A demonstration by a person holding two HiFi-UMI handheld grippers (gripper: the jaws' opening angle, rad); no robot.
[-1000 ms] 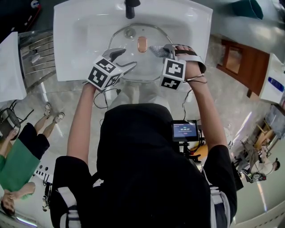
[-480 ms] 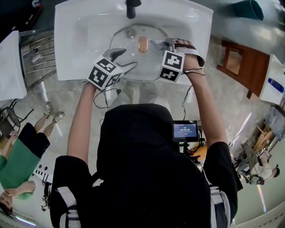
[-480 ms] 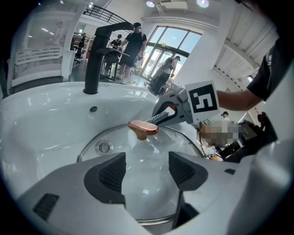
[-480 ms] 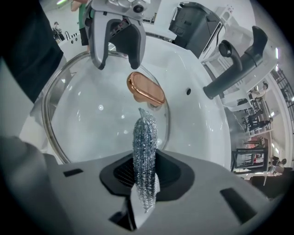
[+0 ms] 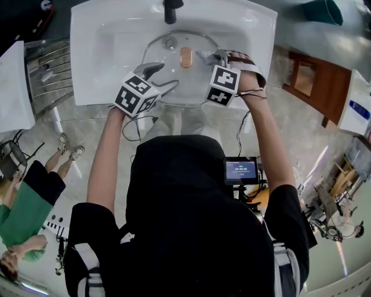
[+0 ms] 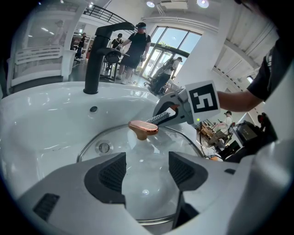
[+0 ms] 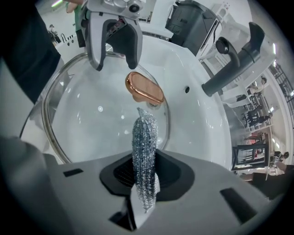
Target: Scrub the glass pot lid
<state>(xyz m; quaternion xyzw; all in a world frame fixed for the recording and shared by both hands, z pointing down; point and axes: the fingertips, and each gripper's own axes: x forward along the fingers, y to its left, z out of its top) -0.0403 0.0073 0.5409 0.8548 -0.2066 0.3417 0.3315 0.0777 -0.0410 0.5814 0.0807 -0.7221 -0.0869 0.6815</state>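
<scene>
A glass pot lid (image 5: pixel 174 75) with a copper knob (image 5: pixel 185 57) lies in the white sink (image 5: pixel 104 52). My left gripper (image 5: pixel 165 75) is open, its jaws standing on either side of the lid's near-left rim (image 6: pixel 151 220). My right gripper (image 5: pixel 204 56) is shut on a silver wire scrubber (image 7: pixel 145 133), which rests on the glass just right of the knob (image 7: pixel 144 89). In the left gripper view the knob (image 6: pixel 143 129) sits ahead with the right gripper (image 6: pixel 170 112) behind it. The right gripper view shows the left gripper (image 7: pixel 115 50) across the lid (image 7: pixel 92 110).
A black faucet (image 5: pixel 169 10) stands at the back of the sink, and the drain (image 5: pixel 169 42) shows through the glass. A wire rack (image 5: pixel 49 69) is left of the sink and a wooden stool (image 5: pixel 313 81) right of it. A person in green (image 5: pixel 23 214) stands at lower left.
My right gripper has moved the scrubber a little farther up the lid, closer to the knob. The left gripper has stayed in place.
</scene>
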